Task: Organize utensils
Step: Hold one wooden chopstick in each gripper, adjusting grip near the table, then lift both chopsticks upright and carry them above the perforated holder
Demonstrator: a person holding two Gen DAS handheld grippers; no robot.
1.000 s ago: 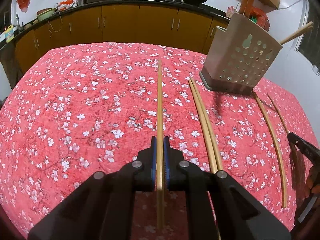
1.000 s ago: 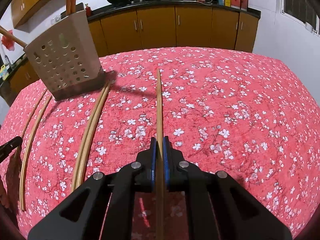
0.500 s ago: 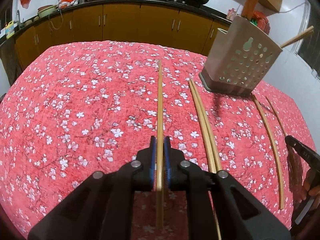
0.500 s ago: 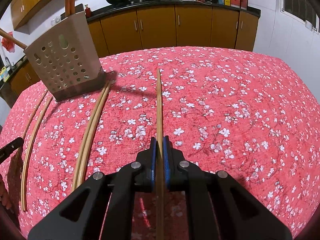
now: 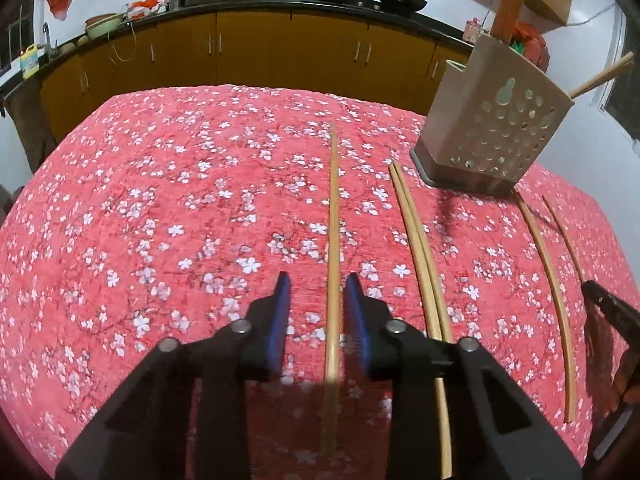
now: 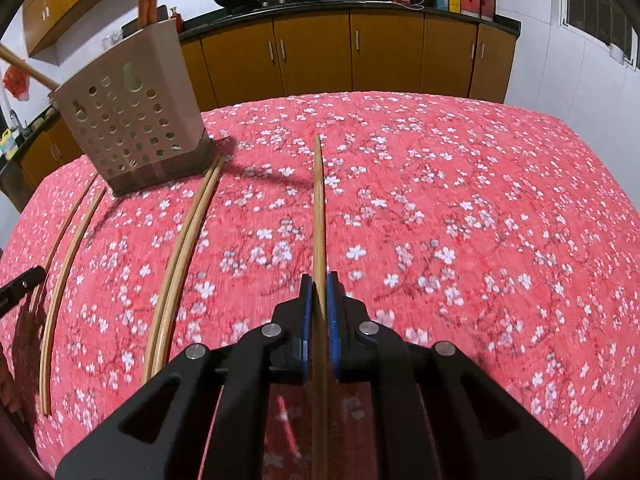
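In the left wrist view a bamboo chopstick (image 5: 333, 208) lies lengthwise on the red flowered tablecloth (image 5: 160, 200). It runs between the jaws of my left gripper (image 5: 316, 280). Those jaws are opening, and there is a gap between each blue pad and the stick. My right gripper (image 6: 319, 278) is shut on another chopstick (image 6: 319, 200), which points straight ahead over the cloth (image 6: 480, 200). The beige perforated utensil holder (image 5: 492, 128) stands at the back right in the left view. In the right view the holder (image 6: 128, 112) is at the back left, with wooden handles sticking out of it.
A pair of chopsticks (image 5: 416, 236) lies right of my left gripper, and two single ones (image 5: 548, 276) lie farther right. In the right view a pair (image 6: 188, 232) and singles (image 6: 68, 256) lie to the left. Kitchen cabinets (image 6: 312, 56) stand behind the table.
The left gripper's jaws have parted from the chopstick they were clamping, and it now lies loose between them. The right gripper still clamps its chopstick and has not moved.
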